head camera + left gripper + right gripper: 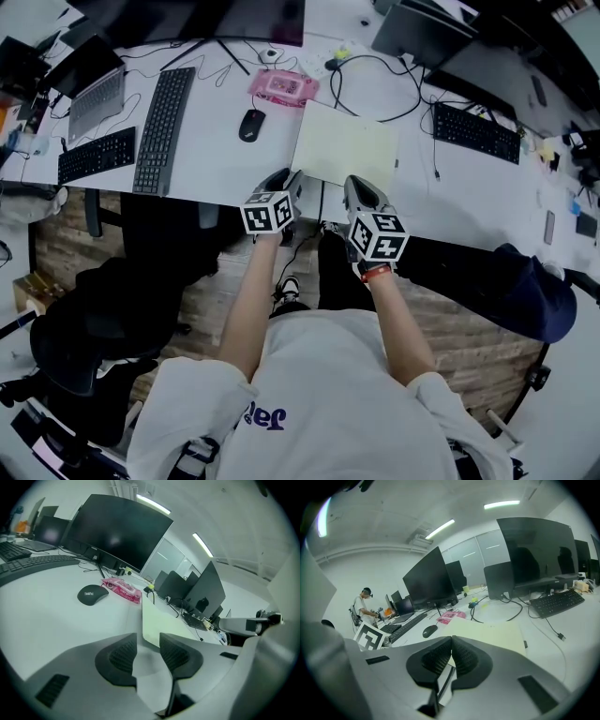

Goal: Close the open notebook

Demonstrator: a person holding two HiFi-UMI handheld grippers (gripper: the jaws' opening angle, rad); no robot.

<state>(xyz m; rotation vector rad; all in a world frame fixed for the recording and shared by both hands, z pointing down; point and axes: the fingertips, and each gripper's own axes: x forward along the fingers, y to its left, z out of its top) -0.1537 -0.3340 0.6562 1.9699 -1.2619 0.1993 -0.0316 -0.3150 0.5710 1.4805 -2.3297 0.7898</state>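
Note:
The notebook (345, 145) lies flat on the white desk (216, 159) and shows a single pale yellow-green face, with no spread pages visible. In the left gripper view the notebook (164, 620) has its near corner just beyond the jaws. My left gripper (281, 178) hovers at the desk's front edge by the notebook's near left corner; it is open and empty (149, 637). My right gripper (361, 185) sits at the near right corner, its pads touching with nothing between them (451, 640). The notebook (492, 632) lies just ahead of it.
A black mouse (250, 124) and a pink packet (281, 87) lie left of and behind the notebook. A black cable (375, 89) loops behind it. Keyboards (164, 129) (475, 131) flank it. A person (363, 606) stands far off.

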